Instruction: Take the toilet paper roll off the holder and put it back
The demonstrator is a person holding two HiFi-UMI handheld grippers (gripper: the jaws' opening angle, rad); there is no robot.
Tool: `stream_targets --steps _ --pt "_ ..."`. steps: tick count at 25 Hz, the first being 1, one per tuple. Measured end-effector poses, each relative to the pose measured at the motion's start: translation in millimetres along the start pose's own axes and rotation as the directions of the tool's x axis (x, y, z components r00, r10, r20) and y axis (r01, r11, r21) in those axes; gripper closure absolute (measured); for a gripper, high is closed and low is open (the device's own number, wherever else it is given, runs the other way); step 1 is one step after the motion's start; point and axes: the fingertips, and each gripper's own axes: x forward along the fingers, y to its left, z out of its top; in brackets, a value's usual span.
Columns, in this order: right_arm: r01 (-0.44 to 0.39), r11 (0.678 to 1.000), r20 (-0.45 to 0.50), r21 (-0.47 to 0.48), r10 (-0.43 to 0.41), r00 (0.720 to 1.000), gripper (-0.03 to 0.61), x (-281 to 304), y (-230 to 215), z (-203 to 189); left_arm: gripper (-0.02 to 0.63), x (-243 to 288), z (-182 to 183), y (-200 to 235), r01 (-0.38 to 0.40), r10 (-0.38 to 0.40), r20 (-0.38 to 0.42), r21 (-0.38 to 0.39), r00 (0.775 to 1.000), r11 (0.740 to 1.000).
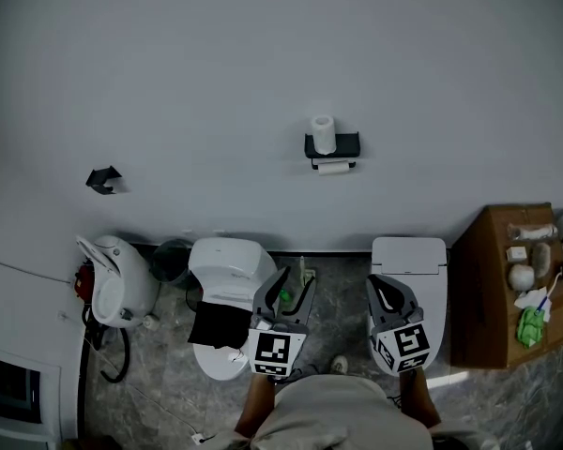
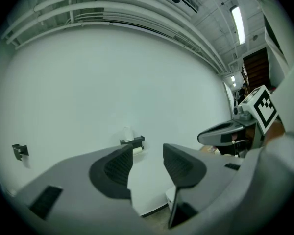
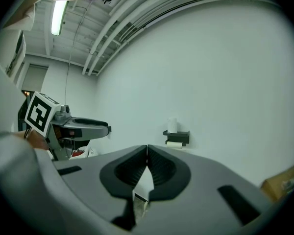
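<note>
While the toilet paper roll (image 1: 333, 168) hangs on its holder (image 1: 348, 145), my left gripper (image 2: 147, 156) gapes empty and my right gripper (image 3: 147, 154) is clenched on nothing.

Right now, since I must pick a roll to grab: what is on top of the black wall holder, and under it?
A white roll stands upright on top of the holder. A second roll hangs beneath it; what carries it is covered.

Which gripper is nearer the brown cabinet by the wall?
Right. In the head view the right gripper sits just left of the brown cabinet; the left gripper is farther left, beyond the right one.
</note>
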Motion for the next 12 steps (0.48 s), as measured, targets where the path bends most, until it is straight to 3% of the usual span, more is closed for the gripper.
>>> stream_targets --steps 12 --pt "0.016 1.0 0.009 -0.021 -0.016 1.0 0.581 22 -23 9 0.413 36 12 10 0.011 -0.012 0.049 0.002 0.999 1.0"
